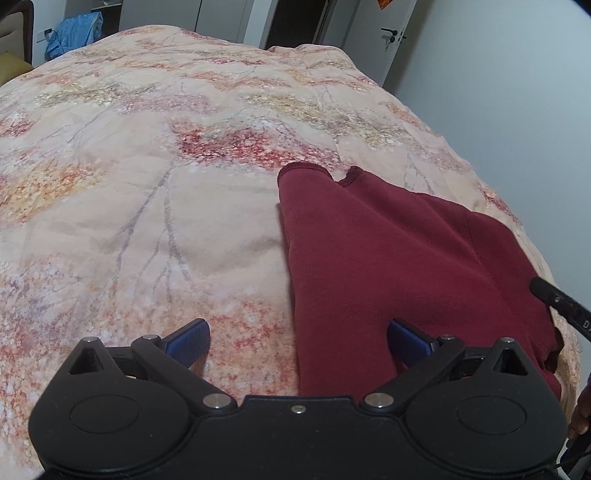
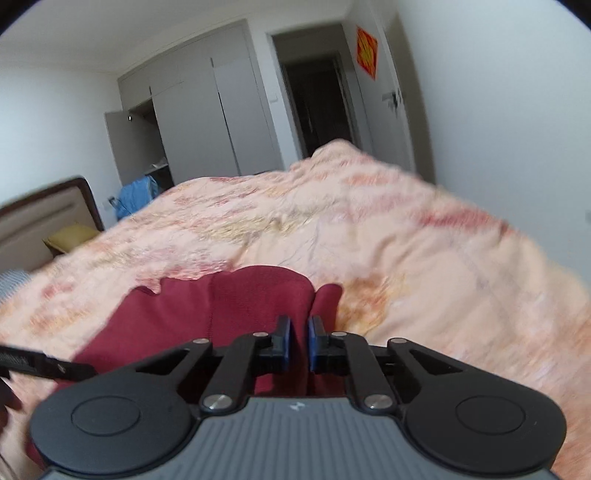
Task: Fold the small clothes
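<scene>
Pinching a raised ridge of the maroon garment, the right gripper has its blue pads drawn nearly together, with a thin fold of cloth apparently caught between them; the blur makes the exact contact hard to confirm. That low, near-level hold at the garment's near right edge looks meant to give a lifting point for the coming fold. The left gripper hovers over the same garment's near left edge with its jaws spread wide and nothing in them, one blue pad above the bedspread and the other above the cloth, probably placed to take the matching corner.

The garment lies flat on the floral bedspread, toward the bed's right side and near edge as the left wrist view shows it. Its long axis runs away from the grippers, narrowing toward a hemmed end with a notch that points to the far end of the bed, where a doorway and grey wardrobe stand. A blue cloth sits well apart, beyond the bed.
</scene>
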